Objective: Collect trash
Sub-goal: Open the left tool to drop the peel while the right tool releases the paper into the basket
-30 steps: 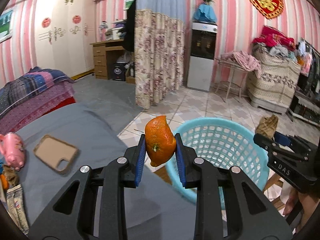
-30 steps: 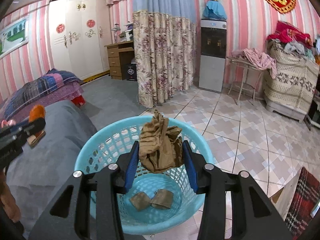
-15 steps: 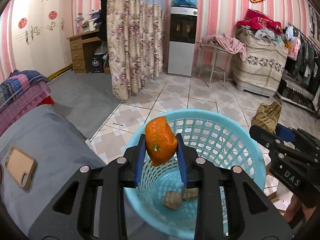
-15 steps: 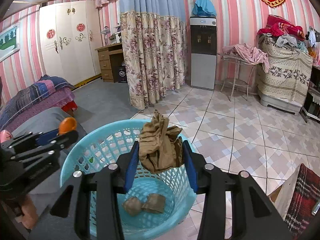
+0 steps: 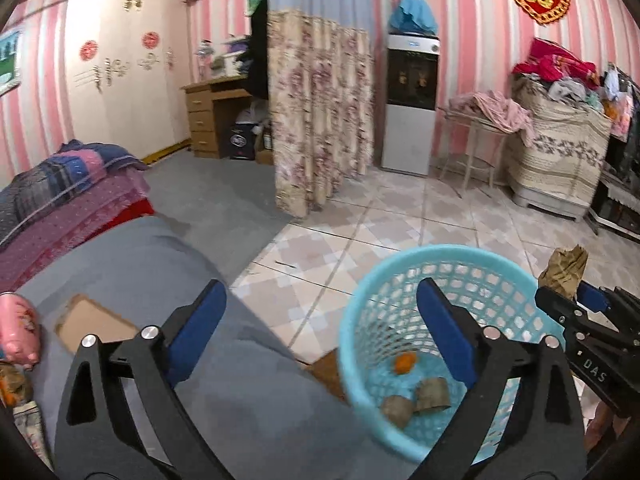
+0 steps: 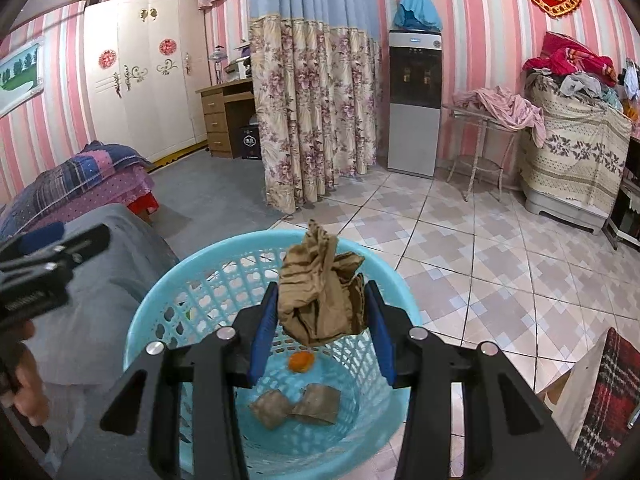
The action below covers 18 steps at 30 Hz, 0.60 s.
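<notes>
A light blue plastic basket [image 5: 360,300] [image 6: 168,280] stands on the tiled floor beside the grey bed. An orange peel [image 5: 405,362] [image 6: 301,361] and brown crumpled paper pieces [image 5: 416,398] [image 6: 296,402] lie at its bottom. My left gripper [image 5: 320,308] is open and empty, over the basket's left rim. My right gripper [image 6: 320,312] is shut on a crumpled brown paper wad [image 6: 320,292] above the basket; the wad also shows in the left wrist view [image 5: 564,268].
A grey bed [image 5: 132,264] holds a tan phone case [image 5: 92,320] and a pink toy [image 5: 18,328]. A floral curtain [image 6: 316,112], a water dispenser [image 6: 416,100] and a small table with clothes [image 6: 492,120] stand behind.
My left gripper opened and the orange peel dropped into the basket. The left gripper then swung back left. The right gripper keeps holding the paper wad over the basket.
</notes>
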### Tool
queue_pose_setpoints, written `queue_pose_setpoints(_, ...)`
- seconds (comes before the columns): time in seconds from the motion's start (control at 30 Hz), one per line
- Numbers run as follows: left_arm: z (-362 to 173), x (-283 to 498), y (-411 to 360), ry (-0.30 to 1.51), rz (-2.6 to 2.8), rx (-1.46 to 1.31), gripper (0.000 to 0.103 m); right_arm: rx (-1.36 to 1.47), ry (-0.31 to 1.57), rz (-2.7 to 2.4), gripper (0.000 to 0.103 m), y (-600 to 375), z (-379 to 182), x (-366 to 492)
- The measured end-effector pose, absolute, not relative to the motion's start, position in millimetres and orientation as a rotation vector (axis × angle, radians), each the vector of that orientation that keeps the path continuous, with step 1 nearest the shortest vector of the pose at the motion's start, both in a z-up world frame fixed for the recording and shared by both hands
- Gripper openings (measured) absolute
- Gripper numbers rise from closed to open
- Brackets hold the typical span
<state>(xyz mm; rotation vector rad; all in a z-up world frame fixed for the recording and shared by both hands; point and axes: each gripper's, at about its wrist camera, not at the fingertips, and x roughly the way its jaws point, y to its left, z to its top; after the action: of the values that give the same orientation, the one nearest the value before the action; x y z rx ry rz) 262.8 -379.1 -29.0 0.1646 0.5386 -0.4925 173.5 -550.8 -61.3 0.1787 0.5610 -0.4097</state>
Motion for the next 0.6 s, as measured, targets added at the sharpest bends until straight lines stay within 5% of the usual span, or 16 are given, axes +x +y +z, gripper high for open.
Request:
queue_pose_setpoints(0.23,-15.9,257.3,-342.9,0.524,-0.435,0.136,0.096,0.163,0.567,-0.408,0.044,-534.1,-69.5,185.0)
queue_pose_setpoints(0.3,-13.3,256.0,-334.6,0.523,-0.422,0.127,0.096,0.172,0.568,-0.409,0.051,-534.8,-70.1,185.7)
queue_pose_setpoints(0.37,-11.9,255.6,-327.8,0.521,-0.412,0.125,0.096,0.171,0.565,-0.408,0.072,-533.7,-69.9,185.0)
queue_pose_setpoints(0.6,-10.9,252.4,-305.9,0.526,-0.376,0.098,0.097,0.184,0.555,-0.406,0.093,-531.1,-65.1,182.5)
